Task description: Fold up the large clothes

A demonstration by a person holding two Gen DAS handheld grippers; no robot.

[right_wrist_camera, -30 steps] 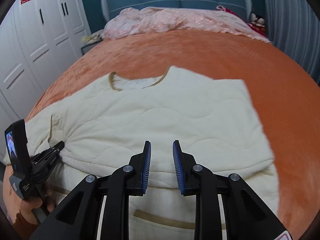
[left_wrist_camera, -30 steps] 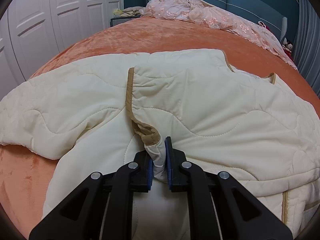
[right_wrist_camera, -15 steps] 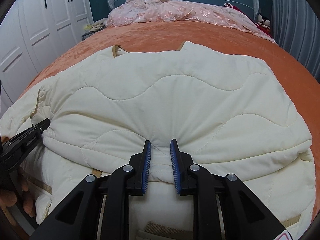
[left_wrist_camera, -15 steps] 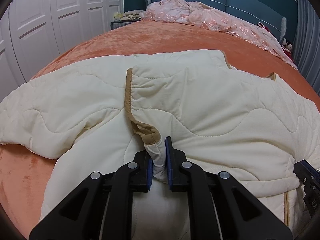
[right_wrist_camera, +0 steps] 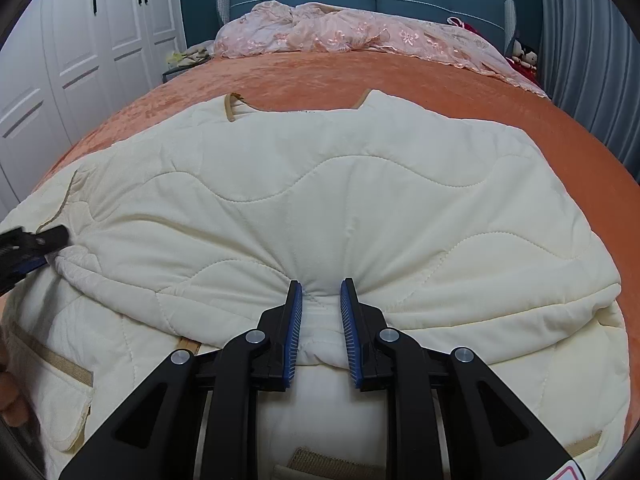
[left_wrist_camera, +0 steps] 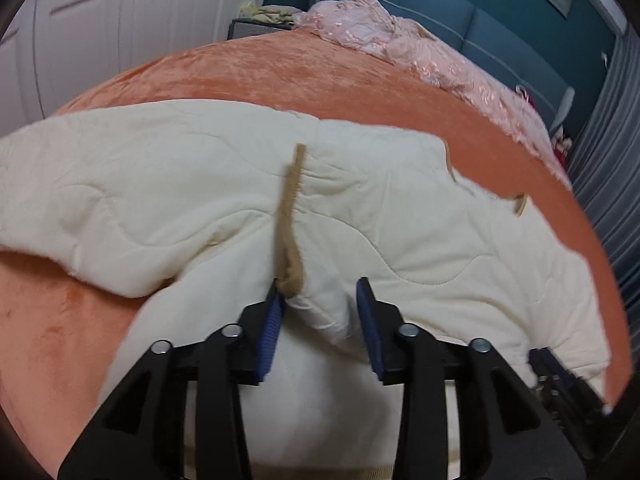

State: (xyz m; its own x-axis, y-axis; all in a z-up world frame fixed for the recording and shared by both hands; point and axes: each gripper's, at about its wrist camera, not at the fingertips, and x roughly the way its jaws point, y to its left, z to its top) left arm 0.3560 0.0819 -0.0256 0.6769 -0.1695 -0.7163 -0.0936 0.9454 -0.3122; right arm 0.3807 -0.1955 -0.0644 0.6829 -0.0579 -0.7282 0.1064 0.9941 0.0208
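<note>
**A:** Where's it at? From my screens the quilted cream jacket (right_wrist_camera: 360,208) is spread over the orange bed (right_wrist_camera: 440,76), one side folded over the middle.

**B:** Looks puffy and soft, so I'd guess it's light but springs back. I'd grab thick seams or the tan trim (left_wrist_camera: 290,208), not loose padding.

**A:** Right gripper (right_wrist_camera: 320,300) is narrow, pinching the folded edge. Left gripper (left_wrist_camera: 318,294) has just been opening, with the cuff sitting loose between its jaws.
</note>
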